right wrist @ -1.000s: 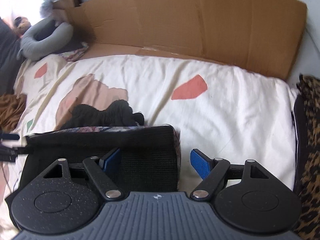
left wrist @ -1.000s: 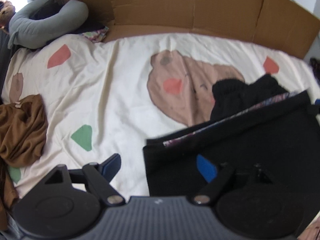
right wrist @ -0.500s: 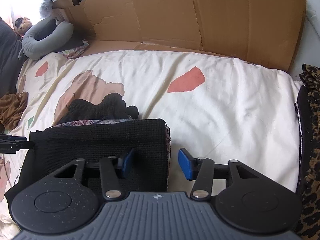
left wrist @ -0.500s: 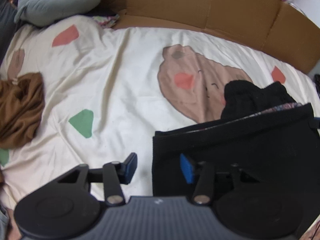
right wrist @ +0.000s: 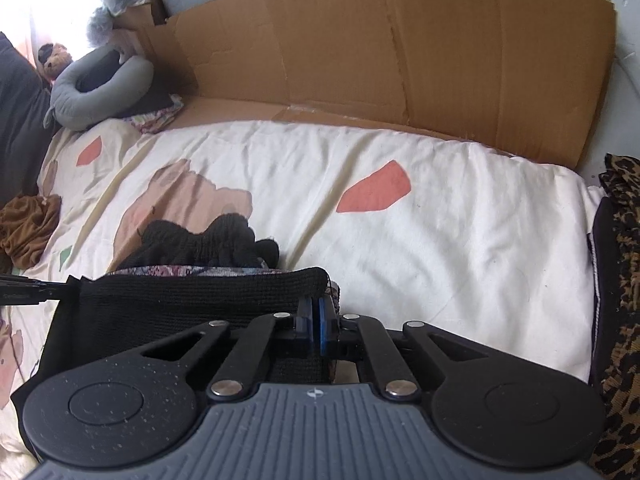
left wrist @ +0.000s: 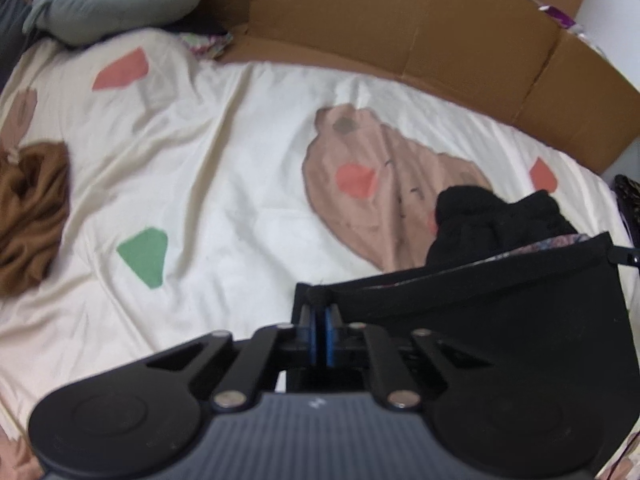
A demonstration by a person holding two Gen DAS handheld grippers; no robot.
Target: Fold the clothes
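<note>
A black knit garment (left wrist: 500, 320) lies on the patterned bed sheet (left wrist: 224, 184), stretched between my two grippers, with a flowery lining showing along its far edge. Its bunched black part (left wrist: 492, 216) lies just beyond. My left gripper (left wrist: 319, 332) is closing tight on the garment's left corner, its blue pads pressing the cloth. In the right wrist view my right gripper (right wrist: 318, 326) is closing the same way on the right corner of the garment (right wrist: 180, 300). The left gripper's tip (right wrist: 24, 289) shows at that view's left edge.
A crumpled brown garment (left wrist: 28, 220) lies at the sheet's left side. A grey neck pillow (left wrist: 112, 4) and a cardboard wall (left wrist: 400, 32) stand at the far edge. Leopard-print fabric (right wrist: 620, 280) lies along the right edge of the bed.
Both grippers went from wide open to shut, each pinching a near corner of the black garment. The garment's near edge now stands lifted and taut between them.
</note>
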